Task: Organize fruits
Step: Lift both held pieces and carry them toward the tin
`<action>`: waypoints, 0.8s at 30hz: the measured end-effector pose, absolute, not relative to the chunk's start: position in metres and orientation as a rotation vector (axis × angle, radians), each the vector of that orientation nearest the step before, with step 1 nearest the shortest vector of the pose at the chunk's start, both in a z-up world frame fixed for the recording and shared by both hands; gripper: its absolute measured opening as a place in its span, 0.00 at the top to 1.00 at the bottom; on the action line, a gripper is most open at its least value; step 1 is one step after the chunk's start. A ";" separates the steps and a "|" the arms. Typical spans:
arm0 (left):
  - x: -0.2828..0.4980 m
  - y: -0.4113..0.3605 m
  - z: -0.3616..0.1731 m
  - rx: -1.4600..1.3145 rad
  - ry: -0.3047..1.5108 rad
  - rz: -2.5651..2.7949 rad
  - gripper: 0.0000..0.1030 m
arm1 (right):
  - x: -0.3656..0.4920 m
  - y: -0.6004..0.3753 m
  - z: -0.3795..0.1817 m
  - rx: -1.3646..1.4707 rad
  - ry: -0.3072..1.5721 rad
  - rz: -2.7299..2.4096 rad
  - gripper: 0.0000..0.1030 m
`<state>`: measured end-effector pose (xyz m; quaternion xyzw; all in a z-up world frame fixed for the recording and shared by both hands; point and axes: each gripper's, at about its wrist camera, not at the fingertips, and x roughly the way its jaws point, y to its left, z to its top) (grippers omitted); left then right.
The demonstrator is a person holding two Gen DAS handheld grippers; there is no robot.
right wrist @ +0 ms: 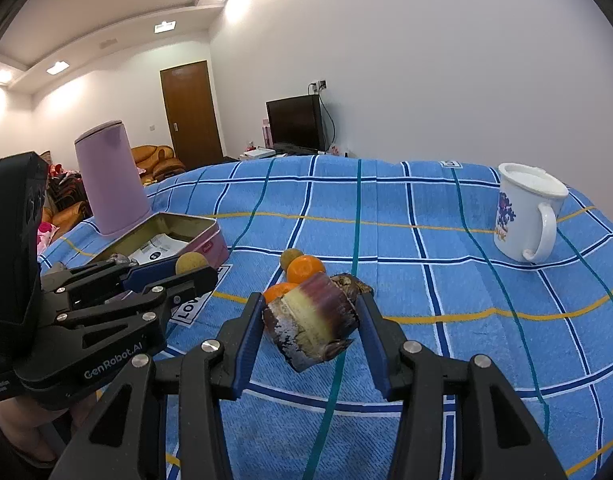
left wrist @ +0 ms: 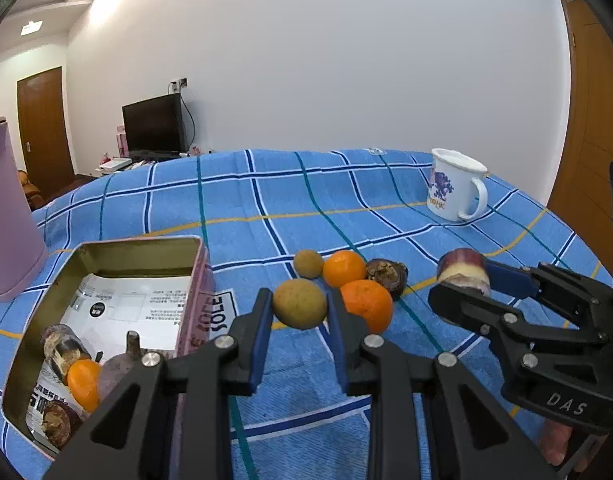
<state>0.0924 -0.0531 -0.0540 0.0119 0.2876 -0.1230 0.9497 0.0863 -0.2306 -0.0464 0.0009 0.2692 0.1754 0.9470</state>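
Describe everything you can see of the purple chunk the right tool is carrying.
The purple chunk is a short, stubby cut piece, cane-like. Its skin is purple with fine lengthwise streaks, a pale yellow band runs across it, and a whitish, flaky patch covers the lower left. One cut end looks dark and rough. It lies tilted between the blue pads of the right tool, which is shut on it and holds it above the blue checked cloth, in front of the loose fruit. Only the pads appear to touch it.
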 end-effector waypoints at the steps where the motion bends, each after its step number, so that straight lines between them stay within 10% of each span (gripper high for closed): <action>1: 0.092 -0.053 -0.054 0.024 0.582 -0.250 0.73 | 0.086 -0.231 -0.046 0.002 0.543 0.359 0.53; 24: 0.075 -0.047 -0.045 0.020 0.479 -0.200 0.73 | 0.073 -0.231 -0.039 -0.017 0.467 0.356 0.53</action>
